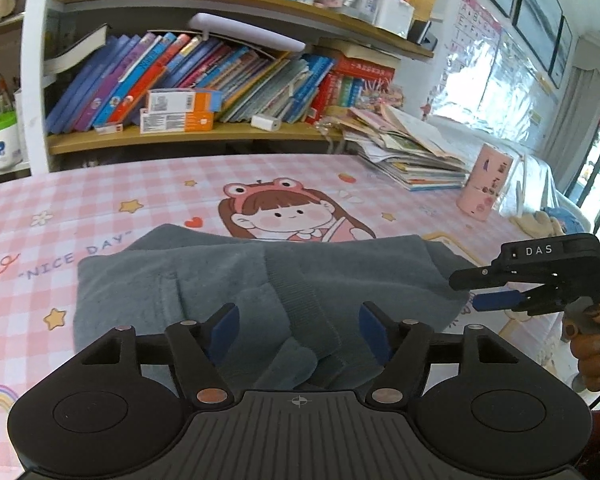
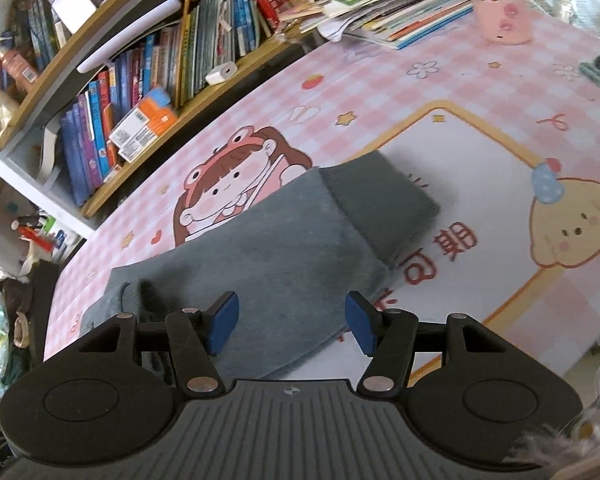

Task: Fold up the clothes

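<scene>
Folded grey-blue fleece garment [image 1: 260, 280] lying flat on pink checked cartoon-print worktop [image 1: 100, 200], left hand-held gripper [image 1: 299, 330] and right hand-held gripper [image 2: 292, 320] both spread, empty: best regrasped at matching edges, lifted evenly.

A grey-blue fleece garment [image 1: 228, 280] lies folded into a thick, rumpled bundle on the desk [image 1: 60, 216], just ahead of and beneath the left hand-held gripper [image 1: 298, 332]. Its ribbed cuff [image 2: 384, 208] stretches flat beyond the right hand-held gripper [image 2: 292, 324], over the printed mat.
</scene>
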Demonstrator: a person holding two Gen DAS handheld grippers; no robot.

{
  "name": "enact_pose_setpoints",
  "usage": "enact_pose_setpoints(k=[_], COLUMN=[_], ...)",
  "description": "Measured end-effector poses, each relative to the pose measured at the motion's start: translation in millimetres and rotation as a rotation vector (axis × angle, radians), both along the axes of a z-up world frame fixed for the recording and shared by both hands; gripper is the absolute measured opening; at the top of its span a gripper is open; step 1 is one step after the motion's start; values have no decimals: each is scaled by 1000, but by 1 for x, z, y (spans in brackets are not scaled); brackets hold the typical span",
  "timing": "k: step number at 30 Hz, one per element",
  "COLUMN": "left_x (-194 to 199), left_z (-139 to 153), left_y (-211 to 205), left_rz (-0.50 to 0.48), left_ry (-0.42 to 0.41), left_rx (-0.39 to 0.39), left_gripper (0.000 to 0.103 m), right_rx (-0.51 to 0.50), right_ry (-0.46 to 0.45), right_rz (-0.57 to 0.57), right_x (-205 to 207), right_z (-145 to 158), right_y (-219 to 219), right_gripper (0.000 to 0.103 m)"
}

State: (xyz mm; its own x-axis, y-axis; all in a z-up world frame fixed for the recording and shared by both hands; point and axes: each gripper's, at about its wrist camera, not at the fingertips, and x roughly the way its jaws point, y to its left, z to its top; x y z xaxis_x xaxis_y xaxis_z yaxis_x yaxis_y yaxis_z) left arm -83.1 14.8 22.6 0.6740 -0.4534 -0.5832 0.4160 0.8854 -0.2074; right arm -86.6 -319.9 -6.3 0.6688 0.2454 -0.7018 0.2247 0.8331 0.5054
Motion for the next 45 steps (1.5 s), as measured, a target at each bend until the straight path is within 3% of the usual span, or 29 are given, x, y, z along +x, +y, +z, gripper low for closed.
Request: enact_pose_setpoints(k=[9, 18, 28, 30, 34, 36, 39, 40, 45], left_x=[7, 8, 0, -1, -5, -7, -9, -10, -13], left_z=[-2, -6, -6, -6, -5, -4, -3, -3, -3], left_y=[-14, -39, -72, -78, -86, -88, -89, -90, -96], left_rz=[10, 59, 116, 130, 159, 173, 199, 207, 220], left_ry=[16, 35, 44, 52, 58, 56, 58, 60, 59], left_rx=[-4, 10, 73, 84, 104, 112, 115, 115, 127], left_gripper=[77, 78, 78, 78, 78, 78, 78, 78, 78], right_rx=[7, 117, 189, 185, 149, 160, 248, 263, 277], right_ry=[34, 120, 135, 127, 120, 75, -113, -126, -28], right_rz=[-12, -106, -48, -25, 41, 70, 152, 164, 156], right_x=[4, 18, 48, 55, 66, 65, 57, 57, 67], right_z=[-7, -32, -45, -46, -48, -43, -23, -22, -40], right_y=[-17, -63, -88, -88, -80, -80, -85, -86, -89], right_gripper=[60, 64, 64, 60, 24, 13, 12, 12, 12])
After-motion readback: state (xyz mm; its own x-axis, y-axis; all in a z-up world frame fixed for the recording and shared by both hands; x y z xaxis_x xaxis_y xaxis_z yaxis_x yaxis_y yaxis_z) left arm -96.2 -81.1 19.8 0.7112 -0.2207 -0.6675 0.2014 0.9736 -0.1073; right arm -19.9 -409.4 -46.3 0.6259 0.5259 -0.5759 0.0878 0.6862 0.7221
